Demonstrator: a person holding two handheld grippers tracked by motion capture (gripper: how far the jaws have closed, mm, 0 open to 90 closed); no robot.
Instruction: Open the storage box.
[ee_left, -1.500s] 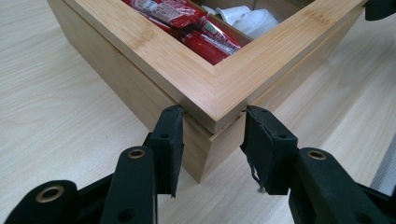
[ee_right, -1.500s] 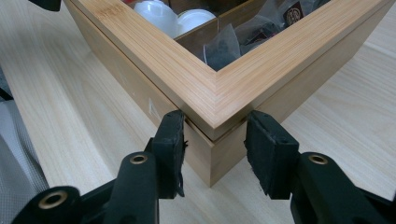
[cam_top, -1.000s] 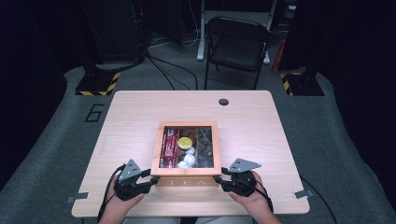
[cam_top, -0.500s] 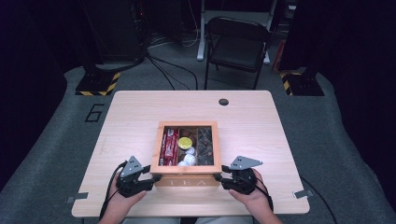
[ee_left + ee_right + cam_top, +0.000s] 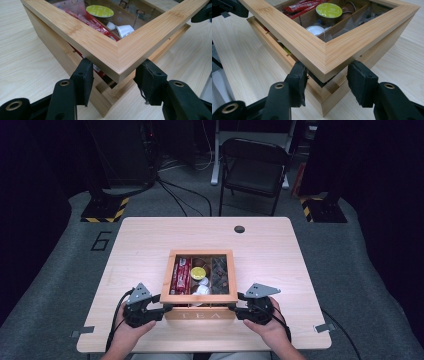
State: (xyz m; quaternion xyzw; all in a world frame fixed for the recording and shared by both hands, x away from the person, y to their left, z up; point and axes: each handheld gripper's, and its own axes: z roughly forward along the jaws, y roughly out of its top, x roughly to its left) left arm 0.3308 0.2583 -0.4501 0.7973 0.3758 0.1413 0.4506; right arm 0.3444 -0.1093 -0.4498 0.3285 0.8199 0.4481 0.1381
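Now lid corner between left gripper fingers, lifted off box.

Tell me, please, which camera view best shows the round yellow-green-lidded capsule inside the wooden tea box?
The right gripper view: the round yellow-green-lidded capsule sits whole and close there, seen through the wooden tea box lid. The left gripper view shows it flatter and farther off; the high view shows a small yellow dot.

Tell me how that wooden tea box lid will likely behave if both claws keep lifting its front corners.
The lid looks like a stiff bamboo frame with a clear pane, so it probably won't flex. Its smooth corner edges may slip between the pads, which don't seem to press. Raised in front, it's likely hinged at the back and would drop shut on the box if released.
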